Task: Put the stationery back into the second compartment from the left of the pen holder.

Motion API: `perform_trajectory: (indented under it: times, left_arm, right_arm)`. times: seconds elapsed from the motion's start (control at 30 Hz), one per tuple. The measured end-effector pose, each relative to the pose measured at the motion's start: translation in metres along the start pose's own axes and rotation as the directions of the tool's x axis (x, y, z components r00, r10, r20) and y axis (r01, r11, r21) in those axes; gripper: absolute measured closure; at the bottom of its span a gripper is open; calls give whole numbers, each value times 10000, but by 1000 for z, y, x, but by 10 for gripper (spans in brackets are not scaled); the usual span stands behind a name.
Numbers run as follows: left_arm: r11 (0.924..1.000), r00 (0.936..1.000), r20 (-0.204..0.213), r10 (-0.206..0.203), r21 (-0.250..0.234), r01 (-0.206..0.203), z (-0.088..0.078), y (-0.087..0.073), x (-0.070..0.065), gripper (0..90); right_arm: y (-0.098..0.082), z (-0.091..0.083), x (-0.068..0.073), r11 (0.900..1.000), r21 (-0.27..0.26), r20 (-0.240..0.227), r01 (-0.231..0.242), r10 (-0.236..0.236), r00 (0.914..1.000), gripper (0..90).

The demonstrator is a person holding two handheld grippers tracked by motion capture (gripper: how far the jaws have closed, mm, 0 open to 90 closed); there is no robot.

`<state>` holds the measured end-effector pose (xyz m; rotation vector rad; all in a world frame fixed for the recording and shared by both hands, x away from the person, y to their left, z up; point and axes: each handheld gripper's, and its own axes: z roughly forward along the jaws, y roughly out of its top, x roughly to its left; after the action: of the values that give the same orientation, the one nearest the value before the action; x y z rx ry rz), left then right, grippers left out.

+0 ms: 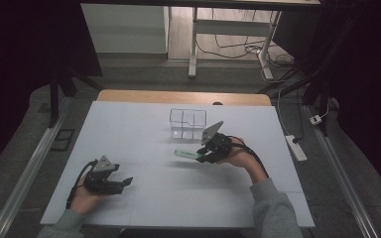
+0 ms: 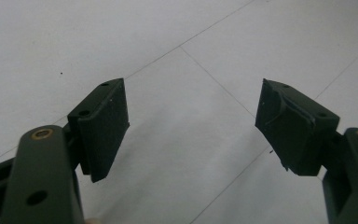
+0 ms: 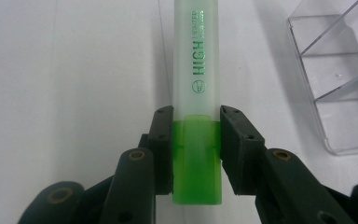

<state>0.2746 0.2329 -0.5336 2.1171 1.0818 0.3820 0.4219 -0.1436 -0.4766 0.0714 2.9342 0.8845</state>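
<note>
A green highlighter pen [image 3: 196,70] with a frosted body and a bright green cap end is clamped between the pads of my right gripper [image 3: 196,149]; the pads press on the cap end. From above, the highlighter [image 1: 186,154] sticks out to the left of my right gripper [image 1: 204,156], just in front of a clear plastic organizer [image 1: 188,124] with several compartments. The clear organizer [image 3: 338,84] lies to the right of the pen in the right gripper view. My left gripper [image 1: 124,184] rests at the front left of the white table, and its jaws [image 2: 191,126] stand wide apart over bare surface.
The white table top [image 1: 129,134] has faint seam lines [image 2: 214,79]. Beyond its far wooden edge stand desk legs and cables on the floor, with a power strip [image 1: 296,147] to the right of the table.
</note>
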Motion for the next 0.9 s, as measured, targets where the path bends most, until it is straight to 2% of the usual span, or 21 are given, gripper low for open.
perform_trajectory:
  times: [0.37, 0.73, 0.9]
  left_arm:
    - [10000, 10000, -30, -20, -48, 20, 1, 2, 3, 250]
    - [9999, 10000, 6, 74, -99, -74, 3, 5, 3, 252]
    - [9999, 9999, 32, 121, -120, -121, 4, 7, 3, 252]
  right_arm:
    - [-7, -14, 18, 9952, -536, 736, -816, 855, 9936, 662]
    - [-13, -21, 43, 9833, -760, 1020, -1653, 1726, 9797, 662]
    - [-16, -22, 55, 9830, -656, 1030, -1717, 1779, 9786, 662]
